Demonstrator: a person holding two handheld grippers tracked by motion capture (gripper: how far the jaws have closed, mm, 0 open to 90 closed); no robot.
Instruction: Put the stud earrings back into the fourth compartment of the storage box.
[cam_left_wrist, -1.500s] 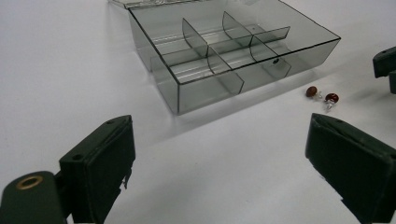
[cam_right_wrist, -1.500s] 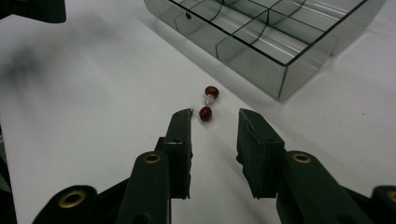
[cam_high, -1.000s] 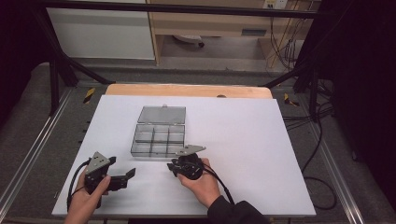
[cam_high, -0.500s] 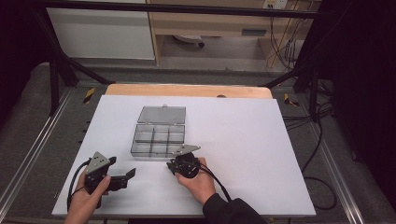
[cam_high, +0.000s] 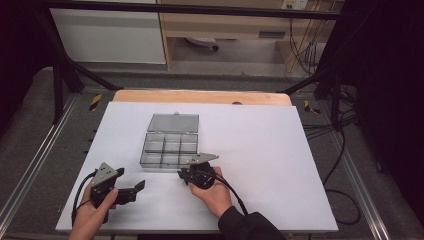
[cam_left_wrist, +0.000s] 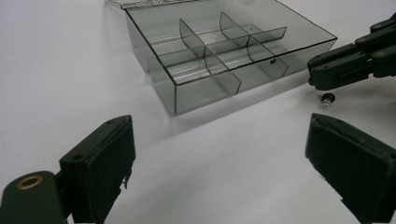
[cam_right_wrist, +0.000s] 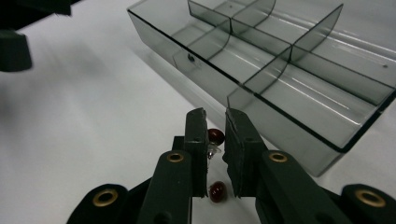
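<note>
A clear smoky compartment box (cam_high: 169, 161) lies on the white table with its lid (cam_high: 174, 122) folded back, and its cells look empty. My right gripper (cam_high: 181, 173) is low at the box's near edge. Its jaws (cam_right_wrist: 215, 114) stand almost together with a thin gap. Through that gap a small red piece with a metal lead (cam_right_wrist: 215, 136) lies on the table, and a second red piece (cam_right_wrist: 217, 191) lies nearer. My left gripper (cam_high: 134, 192) rests wide open at the front left (cam_left_wrist: 219, 126). It faces the box (cam_left_wrist: 205, 81), the red piece (cam_left_wrist: 327, 97) and the right gripper (cam_left_wrist: 313, 74).
The white table top (cam_high: 280, 150) stretches wide to the right of the box. A wooden strip (cam_high: 200, 96) runs along its far edge. Black frame bars and loose cables (cam_high: 345, 150) flank the table.
My right gripper has edged slightly left along the box's near edge. The left gripper and the box have stayed put.
</note>
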